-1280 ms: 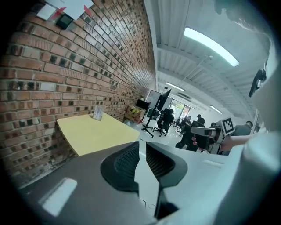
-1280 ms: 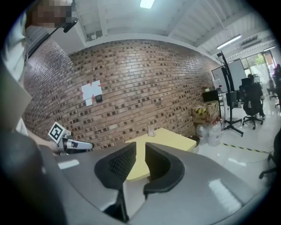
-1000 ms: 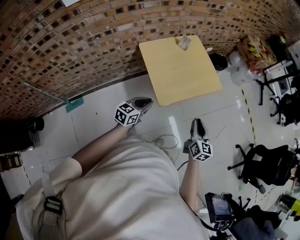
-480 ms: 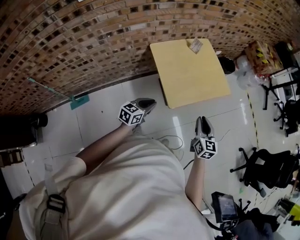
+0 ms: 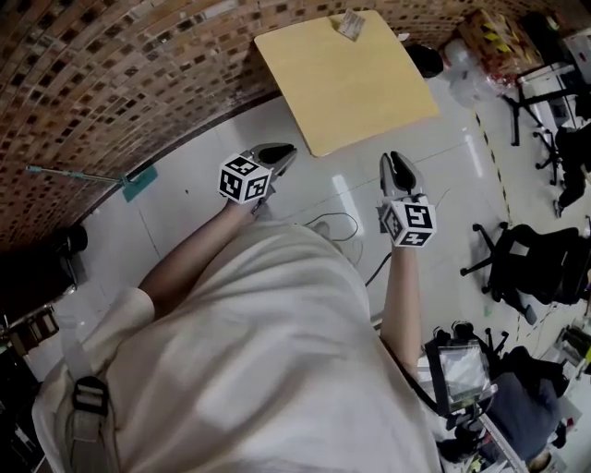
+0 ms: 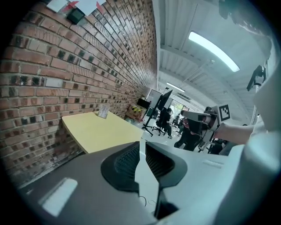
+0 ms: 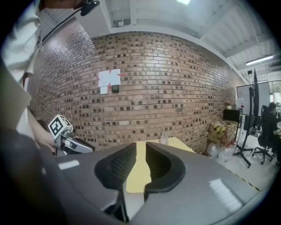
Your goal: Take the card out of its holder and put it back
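A clear card holder (image 5: 350,25) with a card stands at the far edge of the yellow table (image 5: 369,92), against the brick wall. Both grippers hang over the white floor, short of the table. My left gripper (image 5: 282,153) points at the table's near left corner, its jaws a narrow slit apart with nothing between them. My right gripper (image 5: 397,166) is below the table's near edge; its jaws have just been closing a little and stand slightly apart, empty. The left gripper view shows the card holder (image 6: 103,111) and the right gripper (image 6: 197,116). In the right gripper view, the card holder (image 7: 164,139) rises beyond the jaws.
A brick wall (image 5: 111,83) runs behind the table. A cable (image 5: 332,226) lies on the floor between the grippers. To the right are black office chairs (image 5: 536,268), a cardboard box (image 5: 489,28) and a tripod stand (image 5: 462,369). A long-handled tool (image 5: 92,180) lies at the left.
My right gripper has moved up the picture toward the table's near edge and rolled. The left gripper has hardly shifted. The head view has swung, so the table sits higher in the picture.
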Action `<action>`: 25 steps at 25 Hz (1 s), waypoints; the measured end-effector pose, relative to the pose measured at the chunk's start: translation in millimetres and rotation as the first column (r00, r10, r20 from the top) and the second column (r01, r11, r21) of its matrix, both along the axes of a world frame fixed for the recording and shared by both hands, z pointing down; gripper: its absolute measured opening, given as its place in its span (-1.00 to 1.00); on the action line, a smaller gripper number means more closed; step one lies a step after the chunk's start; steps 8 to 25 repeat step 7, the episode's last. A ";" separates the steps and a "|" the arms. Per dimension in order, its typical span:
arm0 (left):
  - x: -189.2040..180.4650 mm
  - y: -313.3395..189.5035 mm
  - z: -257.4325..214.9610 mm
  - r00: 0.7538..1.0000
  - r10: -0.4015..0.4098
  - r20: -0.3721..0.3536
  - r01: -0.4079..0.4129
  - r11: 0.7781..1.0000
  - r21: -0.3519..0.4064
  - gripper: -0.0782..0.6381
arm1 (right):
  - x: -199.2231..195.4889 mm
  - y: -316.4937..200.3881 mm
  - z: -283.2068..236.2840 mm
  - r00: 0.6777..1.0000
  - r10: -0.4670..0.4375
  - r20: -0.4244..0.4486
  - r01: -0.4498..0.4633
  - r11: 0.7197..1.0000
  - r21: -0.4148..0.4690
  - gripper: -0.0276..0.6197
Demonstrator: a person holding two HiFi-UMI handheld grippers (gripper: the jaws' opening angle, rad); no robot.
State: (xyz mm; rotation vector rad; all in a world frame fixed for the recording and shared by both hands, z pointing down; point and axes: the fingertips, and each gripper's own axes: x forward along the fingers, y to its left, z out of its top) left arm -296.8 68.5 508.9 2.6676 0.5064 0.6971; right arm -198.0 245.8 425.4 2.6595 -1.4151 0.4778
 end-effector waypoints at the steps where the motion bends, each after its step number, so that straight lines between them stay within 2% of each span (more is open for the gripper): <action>1: 1.0 2.9 0.5 1.000 0.003 0.003 -0.003 1.000 0.000 -0.61 | 1.2 3.1 1.5 1.000 0.002 0.003 -0.002 1.000 -0.002 -0.73; 7: 11.9 15.7 6.4 1.000 0.006 0.016 -0.006 1.000 0.011 -0.61 | 6.3 18.4 16.1 1.000 -0.007 0.024 0.008 1.000 -0.009 -0.75; 25: 11.9 15.7 6.4 1.000 0.006 0.016 -0.006 1.000 0.011 -0.61 | 6.3 18.4 16.1 1.000 -0.007 0.024 0.008 1.000 -0.009 -0.75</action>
